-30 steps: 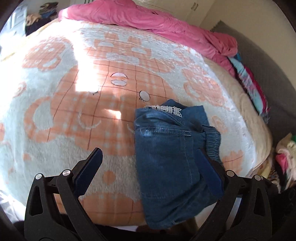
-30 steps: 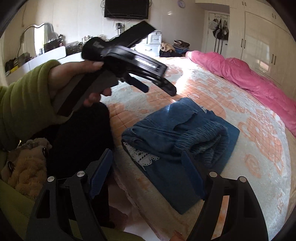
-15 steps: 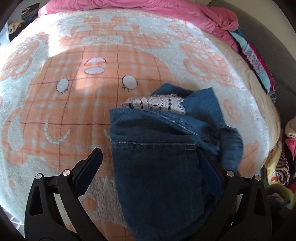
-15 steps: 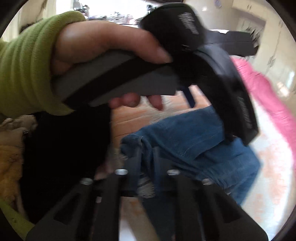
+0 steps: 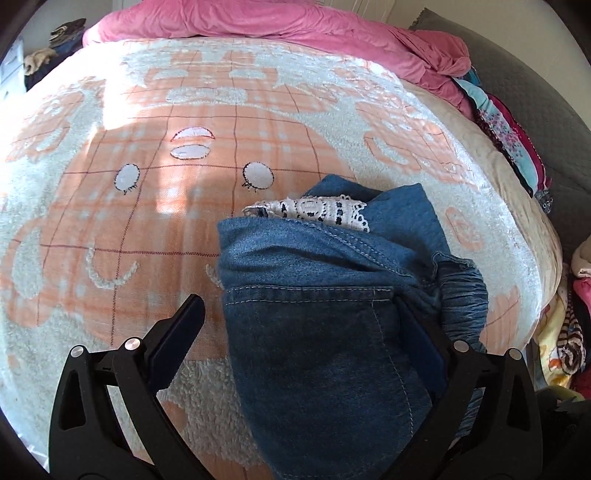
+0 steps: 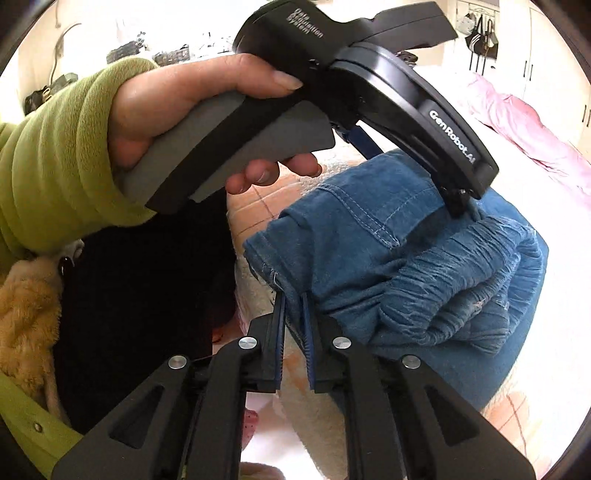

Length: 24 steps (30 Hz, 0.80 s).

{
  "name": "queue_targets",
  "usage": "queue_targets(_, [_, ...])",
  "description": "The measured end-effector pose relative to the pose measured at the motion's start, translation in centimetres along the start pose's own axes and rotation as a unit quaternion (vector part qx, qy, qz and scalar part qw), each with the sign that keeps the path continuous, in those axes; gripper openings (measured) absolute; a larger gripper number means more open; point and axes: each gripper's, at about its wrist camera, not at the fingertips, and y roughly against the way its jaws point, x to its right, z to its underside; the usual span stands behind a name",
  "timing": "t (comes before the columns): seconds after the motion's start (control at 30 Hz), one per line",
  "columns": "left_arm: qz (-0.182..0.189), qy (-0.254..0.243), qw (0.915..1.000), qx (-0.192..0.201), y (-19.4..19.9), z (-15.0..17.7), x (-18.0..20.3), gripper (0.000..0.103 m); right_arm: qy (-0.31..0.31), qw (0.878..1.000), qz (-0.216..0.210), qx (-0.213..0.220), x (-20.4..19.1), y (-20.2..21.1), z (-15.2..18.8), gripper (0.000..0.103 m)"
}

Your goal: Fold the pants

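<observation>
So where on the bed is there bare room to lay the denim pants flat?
Free: the orange-and-white fleece blanket left of the blue denim pants, up to the crumpled pink duvet along the far edge. Crowded: the right edge, with a stack of patterned clothes, and the near corner, where both grippers work.

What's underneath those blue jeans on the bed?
The jeans lie on an orange-and-white fluffy blanket. White lace trim peeks from beneath the top denim fold. Whatever else is tucked inside the folds, and the blanket directly below, is covered.
</observation>
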Motion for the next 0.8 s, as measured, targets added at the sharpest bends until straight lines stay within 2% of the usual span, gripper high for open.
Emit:
queue_targets(0.17, [-0.008, 0.002, 1.0, 0.005, 0.6, 0.1, 0.3, 0.094, -0.004, 1.0, 0.004, 0.007, -1.2, 1.0, 0.1, 0.028])
queue_targets(0.43, [-0.011, -0.001, 0.9996, 0.027, 2.3, 0.2, 0.7, 0.094, -0.013, 1.0, 0.013, 0.018, -1.6, 2.9, 0.1, 0.032])
queue_targets(0.57, [0.001, 0.005, 0.9994, 0.035, 3.1, 0.3, 0.8, 0.094, -0.022, 0.999, 0.017, 0.029, -1.6, 4.3, 0.4, 0.036])
queue_targets(0.8, [-0.005, 0.001, 0.9986, 0.053, 5.0, 0.5, 1.4, 0.094, -0.04, 0.997, 0.029, 0.053, -1.1, 6.6, 0.5, 0.036])
